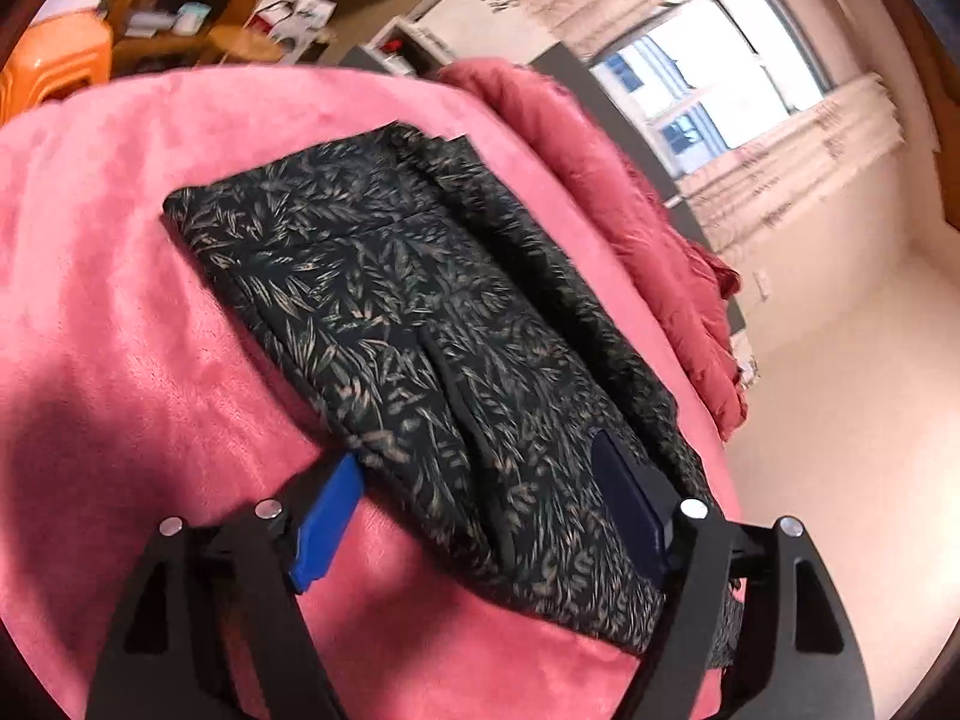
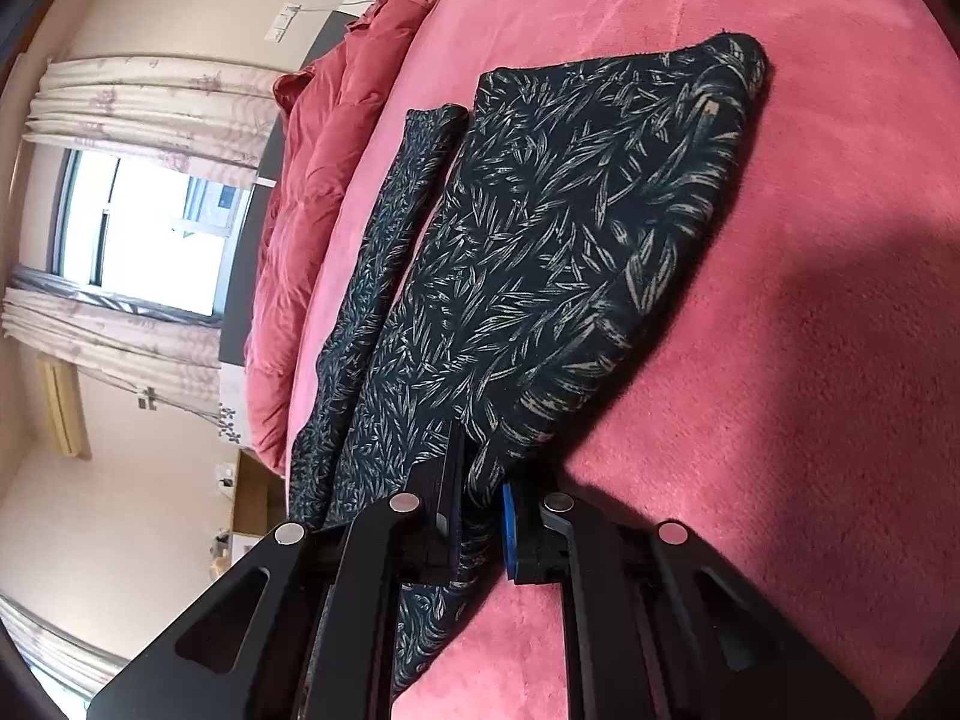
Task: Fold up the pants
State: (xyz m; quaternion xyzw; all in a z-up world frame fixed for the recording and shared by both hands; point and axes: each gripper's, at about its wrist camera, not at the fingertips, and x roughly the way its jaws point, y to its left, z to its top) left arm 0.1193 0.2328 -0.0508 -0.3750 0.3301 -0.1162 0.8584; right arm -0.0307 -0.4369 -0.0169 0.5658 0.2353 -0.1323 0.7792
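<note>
On the pink blanket (image 1: 150,252) that covers the bed lie the pants (image 1: 420,312), dark cloth printed with pale leaves, folded into a long stack. From the left wrist view the stack runs from about ten o'clock down to five o'clock, with a narrower strip of the same cloth along its far side, toward one o'clock. The left gripper (image 1: 480,516) sits at the near end of the stack with its jaws spread wide. One blue finger pad (image 1: 327,525) rests on the blanket at seven o'clock, just beside the cloth's edge, and the other pad lies on top of the cloth at five o'clock. Several layers of the pants lie between the two, loose and not squeezed.

From the right wrist view the pants (image 2: 540,228) reach from six o'clock up to one o'clock, with the narrow strip beside them toward eleven o'clock. The right gripper (image 2: 480,516) is clenched on the near edge of the pants: its two fingers stand close together at six o'clock with a fold of the printed cloth pinched between them.

A bunched red quilt (image 2: 312,168) lies along the far edge of the bed, apart from the pants. Beyond it is a bright window (image 2: 150,228) with pale flowered curtains (image 2: 150,102). An orange stool (image 1: 54,66) shows at ten o'clock in the left view.
</note>
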